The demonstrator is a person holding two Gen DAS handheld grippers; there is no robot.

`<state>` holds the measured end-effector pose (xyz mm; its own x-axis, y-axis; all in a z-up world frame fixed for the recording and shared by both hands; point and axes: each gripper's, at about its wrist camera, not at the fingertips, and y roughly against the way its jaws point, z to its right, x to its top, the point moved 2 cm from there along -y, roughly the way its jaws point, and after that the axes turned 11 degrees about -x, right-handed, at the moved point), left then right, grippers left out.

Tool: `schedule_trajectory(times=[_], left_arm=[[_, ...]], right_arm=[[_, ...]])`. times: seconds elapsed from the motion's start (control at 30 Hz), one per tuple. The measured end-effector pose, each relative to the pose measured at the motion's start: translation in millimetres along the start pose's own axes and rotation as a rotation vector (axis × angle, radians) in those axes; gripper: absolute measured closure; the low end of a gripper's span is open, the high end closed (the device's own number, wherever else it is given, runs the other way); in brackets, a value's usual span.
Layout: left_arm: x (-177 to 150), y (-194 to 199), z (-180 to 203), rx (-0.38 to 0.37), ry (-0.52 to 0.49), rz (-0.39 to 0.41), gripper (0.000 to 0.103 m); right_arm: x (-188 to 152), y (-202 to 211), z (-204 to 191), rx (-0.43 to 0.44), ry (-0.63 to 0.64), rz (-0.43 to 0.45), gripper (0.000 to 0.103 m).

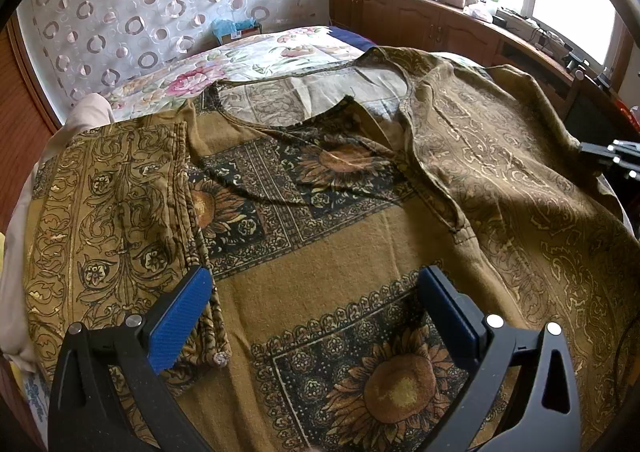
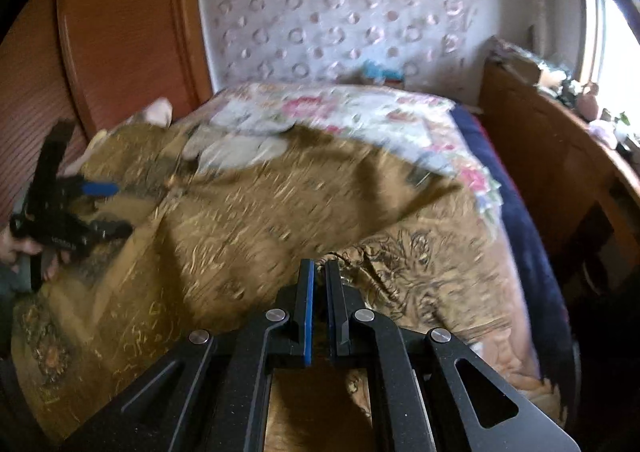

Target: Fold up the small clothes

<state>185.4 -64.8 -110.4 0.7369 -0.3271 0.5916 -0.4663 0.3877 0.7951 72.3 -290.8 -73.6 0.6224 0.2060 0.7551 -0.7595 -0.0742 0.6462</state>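
Left wrist view: left gripper (image 1: 316, 292) fingers wide apart, hovering over the brown sunflower-print garment (image 1: 320, 212) spread on the bed (image 1: 256, 52), left side folded in. Right wrist view is blurred: right gripper (image 2: 319, 272) fingers nearly together, apparently pinching a garment edge lifted off the bed.

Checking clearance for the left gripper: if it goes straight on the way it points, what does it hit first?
The left gripper, jaws wide open, points down at the mustard-brown sunflower-print garment spread on the bed. It would likely meet the plain brown band of that cloth first; nothing else shows in between, though depth is unclear.
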Motion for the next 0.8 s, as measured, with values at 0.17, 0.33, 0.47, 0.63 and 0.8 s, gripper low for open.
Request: schedule_trajectory(times=[0.17, 0.33, 0.47, 0.63, 0.8], left_arm=[[-4.7, 8.8, 4.3, 0.04, -0.013, 0.025, 0.0], [-12.9, 31.6, 9.3, 0.036, 0.02, 0.11, 0.0], [-21.1, 53.4, 17.8, 0.062, 0.024, 0.204, 0.0], [-30.1, 72.7, 27.4, 0.062, 0.027, 0.244, 0.0], [-31.8, 87.1, 31.3, 0.049, 0.03, 0.271, 0.0]], right_arm=[[-11.6, -9.2, 4.8, 0.025, -0.014, -0.049, 0.098], [-13.3, -7.3, 9.6, 0.016, -0.015, -0.051, 0.098], [-8.0, 9.7, 8.0, -0.007, -0.006, -0.042, 0.092], [-10.7, 32.5, 9.7, -0.03, -0.009, -0.009, 0.068], [-16.8, 59.6, 17.4, -0.047, -0.023, 0.033, 0.061]])
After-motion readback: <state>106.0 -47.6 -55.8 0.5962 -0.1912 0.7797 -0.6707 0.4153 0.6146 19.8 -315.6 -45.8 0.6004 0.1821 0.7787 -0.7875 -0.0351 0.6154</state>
